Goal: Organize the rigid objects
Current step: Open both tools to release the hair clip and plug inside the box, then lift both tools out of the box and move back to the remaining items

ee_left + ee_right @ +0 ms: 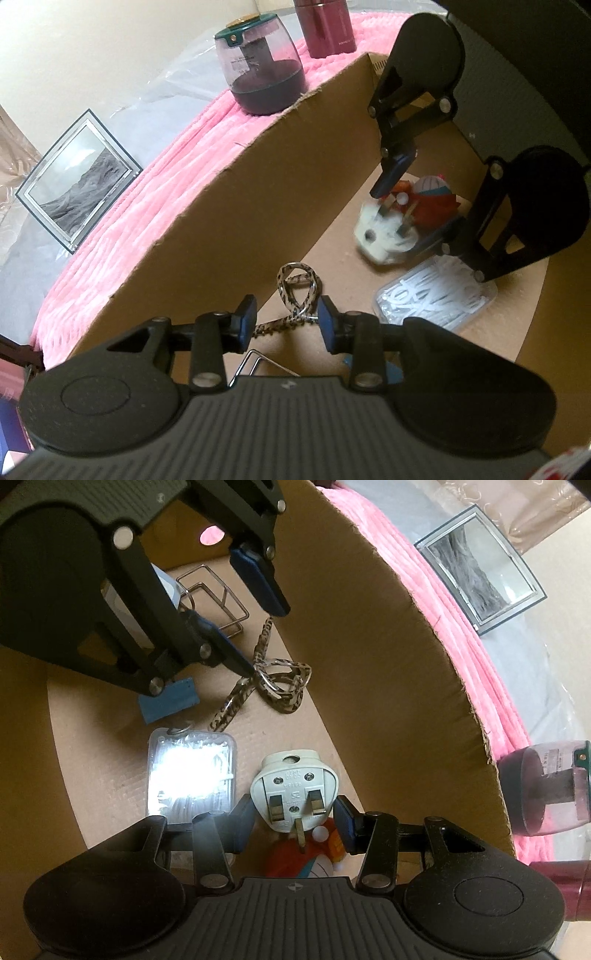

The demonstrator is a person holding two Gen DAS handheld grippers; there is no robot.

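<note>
Both grippers reach down into an open cardboard box [258, 192] [369, 664]. My right gripper [293, 823] [410, 218] is shut on a white three-pin plug [291, 775] [380, 236], one blue pad on each side, just over a red-orange toy figure [291, 856] [436, 199]. My left gripper [287, 325] [262, 638] holds its pads close together over a leopard-print lanyard [295, 288] [284, 690] with a key ring. The strap spans from one pad to the other, and the rest of its loop lies on the box floor.
In the box lie a clear plastic case [192, 771] [436, 295], a wire rack [214, 598] and a blue piece [170, 701]. Outside, on a pink blanket [147, 206], stand a green-lidded jar [262, 66], a maroon flask [325, 26] and a picture frame [77, 177].
</note>
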